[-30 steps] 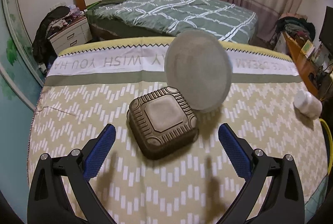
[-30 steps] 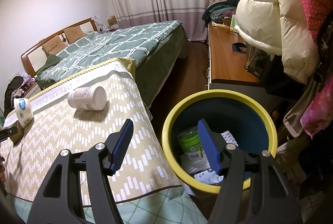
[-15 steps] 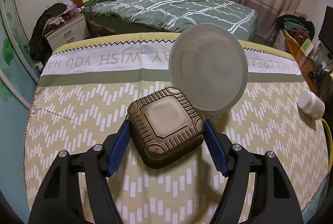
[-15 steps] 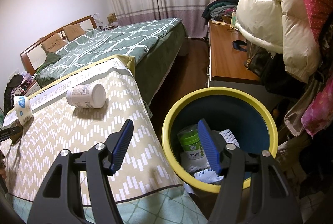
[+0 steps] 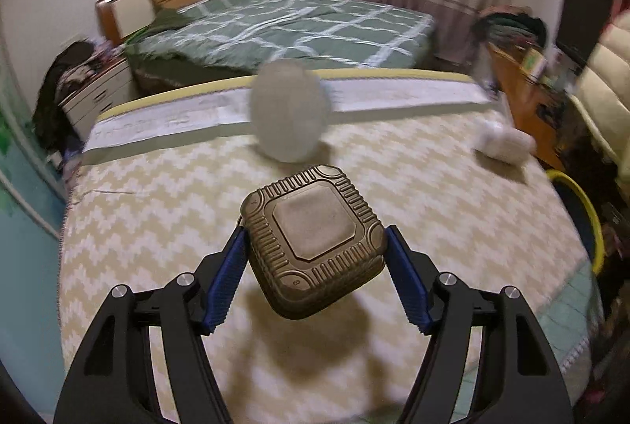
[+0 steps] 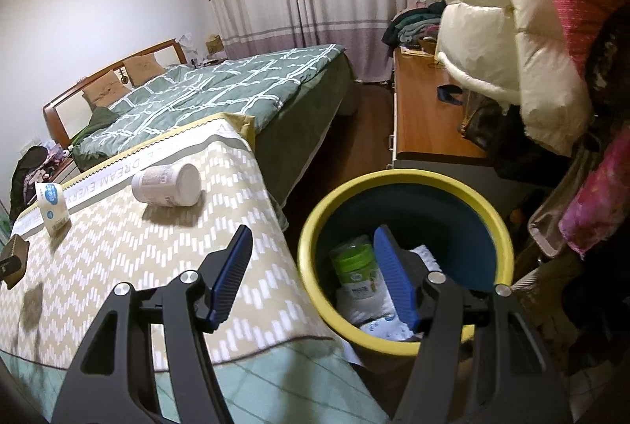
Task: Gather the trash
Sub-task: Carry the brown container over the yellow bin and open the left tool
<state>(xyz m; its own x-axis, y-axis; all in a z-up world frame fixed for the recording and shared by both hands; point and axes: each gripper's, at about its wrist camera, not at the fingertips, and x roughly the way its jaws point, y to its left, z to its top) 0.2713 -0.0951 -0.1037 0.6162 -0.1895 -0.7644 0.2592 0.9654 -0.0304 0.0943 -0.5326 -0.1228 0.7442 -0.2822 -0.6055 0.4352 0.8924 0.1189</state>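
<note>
Bedroom clutter frames the work: a green-quilted bed (image 6: 220, 89) lies at twelve o'clock beyond the table (image 5: 165, 211), which wears a zigzag cloth. At four o'clock of the table, on the floor, stands the yellow-rimmed bin (image 6: 397, 341), already holding a green-lidded tub (image 6: 352, 260) and some white packets, so part of the collecting looks done. Three pieces remain: a round white packet (image 5: 289, 117) at twelve o'clock on the cloth, a white jar (image 6: 167, 184) lying on its side toward two o'clock, and the brown square container (image 5: 315, 243). The left tongs (image 5: 315, 276) have just closed on that container and pinch it above the cloth, its shadow below. The right tongs (image 6: 313, 276) hang spread and empty over the bin's edge. By this reading, the container still needs carrying to the bin.
</note>
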